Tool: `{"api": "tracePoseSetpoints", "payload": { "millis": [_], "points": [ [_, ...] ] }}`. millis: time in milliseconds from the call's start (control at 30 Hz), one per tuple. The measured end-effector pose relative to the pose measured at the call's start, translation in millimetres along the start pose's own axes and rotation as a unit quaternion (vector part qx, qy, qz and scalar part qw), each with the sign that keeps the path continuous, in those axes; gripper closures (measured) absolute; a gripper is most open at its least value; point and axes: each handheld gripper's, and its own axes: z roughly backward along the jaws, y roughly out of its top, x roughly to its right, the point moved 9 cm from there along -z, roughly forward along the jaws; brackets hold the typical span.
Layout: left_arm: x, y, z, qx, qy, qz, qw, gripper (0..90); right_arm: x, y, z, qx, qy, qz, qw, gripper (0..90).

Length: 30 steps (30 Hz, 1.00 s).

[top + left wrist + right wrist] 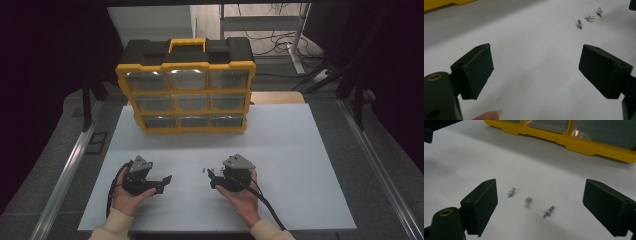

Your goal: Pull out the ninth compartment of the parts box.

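Nothing is picked up yet: your right hand-held gripper [536, 205] is spread around the three small screws [529, 200] lying low-centre on the table [549, 170], your left hand-held gripper [536, 70] spread too.

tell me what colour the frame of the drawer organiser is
Yellow, with a black top; the organiser stands at the far side of the table. The high view shows it best.

Three shiny metal screws [529, 201] lie on the matt white table [564, 167]; the organizer [186, 85] is glossy yellow plastic.

Left gripper [162, 181] and right gripper [212, 177] rest low, jaws spread wide.
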Motion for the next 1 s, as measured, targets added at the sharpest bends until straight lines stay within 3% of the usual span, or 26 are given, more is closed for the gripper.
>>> {"api": "tracePoseSetpoints", "payload": {
  "millis": [200, 567, 733, 1000],
  "points": [
    [0.4, 0.0, 0.2, 0.000, -0.001, -0.001, 1.0000, 12.5, 3.1, 1.0, 1.3, 0.000, -0.008, 0.008, 0.9999, 13.3],
    [1.0, -0.2, 0.8, 0.001, -0.001, -0.003, 1.0000, 12.6, 4.7, 1.7, 2.6, -0.003, -0.037, 0.059, 0.9975, 14.6],
    [0.9, -0.3, 0.9, 0.001, -0.002, -0.002, 1.0000, 12.6, 3.4, 1.0, 2.1, -0.007, -0.049, 0.095, 0.9943, 15.0],
    [1.8, -0.5, 0.7, 0.001, -0.004, -0.002, 1.0000, 12.6, 0.9, -0.1, 1.4, -0.010, -0.061, 0.133, 0.9893, 15.5]
  ]
}}
